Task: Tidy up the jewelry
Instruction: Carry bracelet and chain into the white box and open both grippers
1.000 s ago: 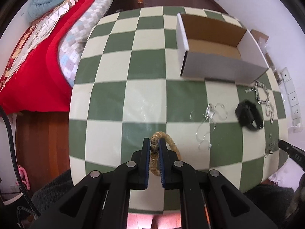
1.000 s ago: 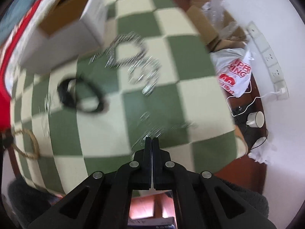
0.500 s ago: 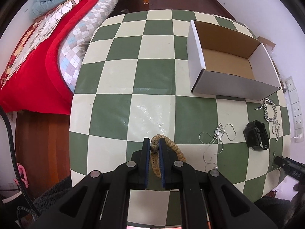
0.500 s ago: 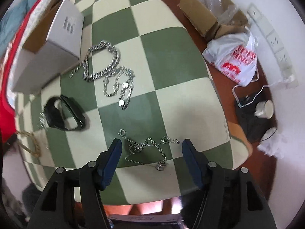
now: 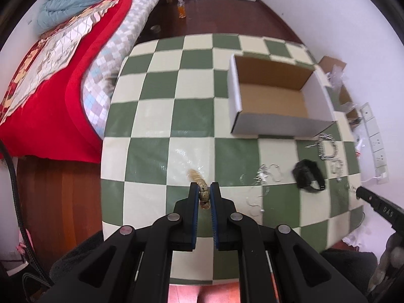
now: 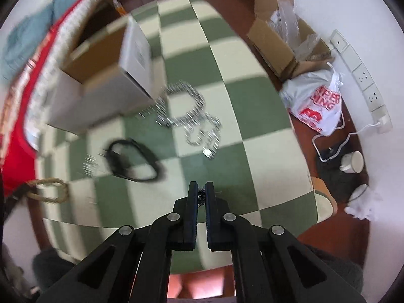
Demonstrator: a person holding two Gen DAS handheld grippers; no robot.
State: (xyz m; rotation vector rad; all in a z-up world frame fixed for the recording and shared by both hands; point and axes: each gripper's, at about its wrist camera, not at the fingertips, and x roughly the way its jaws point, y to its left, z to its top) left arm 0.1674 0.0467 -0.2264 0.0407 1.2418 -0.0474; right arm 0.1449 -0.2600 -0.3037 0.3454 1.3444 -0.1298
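Note:
My left gripper (image 5: 204,189) is shut on a tan beaded bracelet (image 5: 204,195), which hangs clear above the green-and-cream checked table (image 5: 156,156); the same bracelet (image 6: 50,189) shows at the left edge of the right wrist view. My right gripper (image 6: 201,189) has its jaws closing on a thin silver chain (image 6: 201,198), bunched between the pads and pinched by them. An open white cardboard box (image 5: 275,101) stands at the far right of the table, with nothing in it. In front of it lie heavy silver chains (image 6: 186,111), a black watch band (image 6: 131,159) and a fine silver necklace (image 5: 262,176).
A bed with a red cover (image 5: 50,101) runs along the table's left side. On the floor to the right are a cardboard box (image 6: 277,40), a white plastic bag (image 6: 315,106) and a power strip (image 6: 361,75). A person's dark clothing shows below both grippers.
The left gripper rose with the bracelet, lifting it off the table. The right gripper opened over the thin silver chain, then closed on it and lifted a little.

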